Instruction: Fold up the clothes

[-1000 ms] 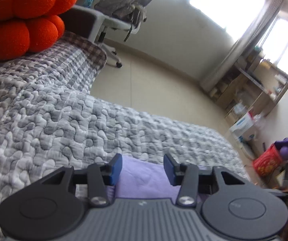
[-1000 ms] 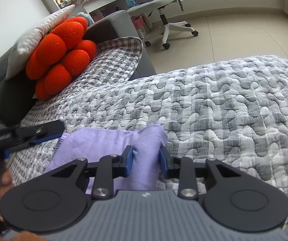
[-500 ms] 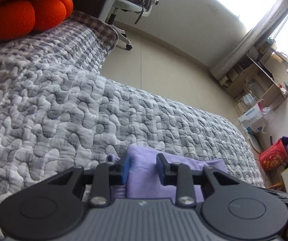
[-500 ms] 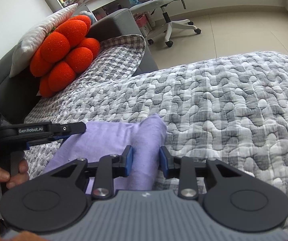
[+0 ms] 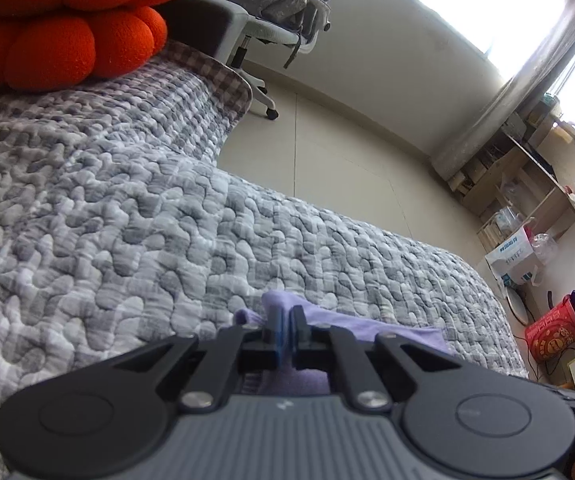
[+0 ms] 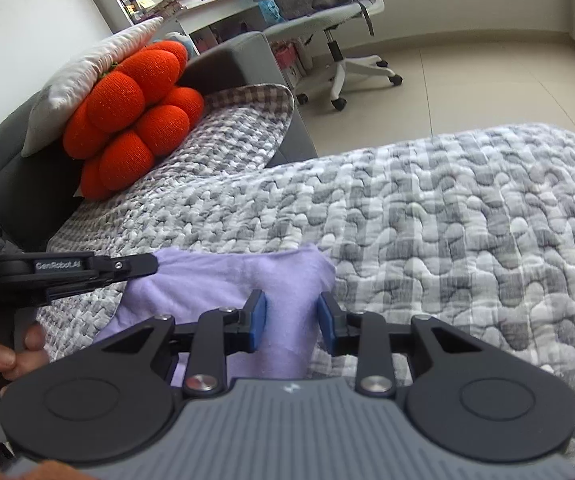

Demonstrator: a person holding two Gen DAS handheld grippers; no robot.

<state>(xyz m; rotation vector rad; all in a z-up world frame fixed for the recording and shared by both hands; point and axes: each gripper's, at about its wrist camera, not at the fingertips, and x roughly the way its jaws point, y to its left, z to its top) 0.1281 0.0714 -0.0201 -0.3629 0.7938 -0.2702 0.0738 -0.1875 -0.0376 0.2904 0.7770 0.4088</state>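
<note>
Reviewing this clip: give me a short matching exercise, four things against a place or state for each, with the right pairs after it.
Things:
1. left gripper
2. right gripper
3. orange cushion
4. office chair

Places or states:
A. on the tiled floor
B. jaws apart over the purple garment
C. pinched shut on the garment's edge
D. leaning on the grey sofa back

Pairs: 1-C, 2-B, 3-D, 4-A

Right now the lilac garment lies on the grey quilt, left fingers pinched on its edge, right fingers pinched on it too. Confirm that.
Not quite. The right gripper is not pinched: its fingers stand apart astride the lilac garment, as the right wrist view shows. The rest holds: the garment lies on the grey quilt, and the left gripper is shut on its edge.
</note>
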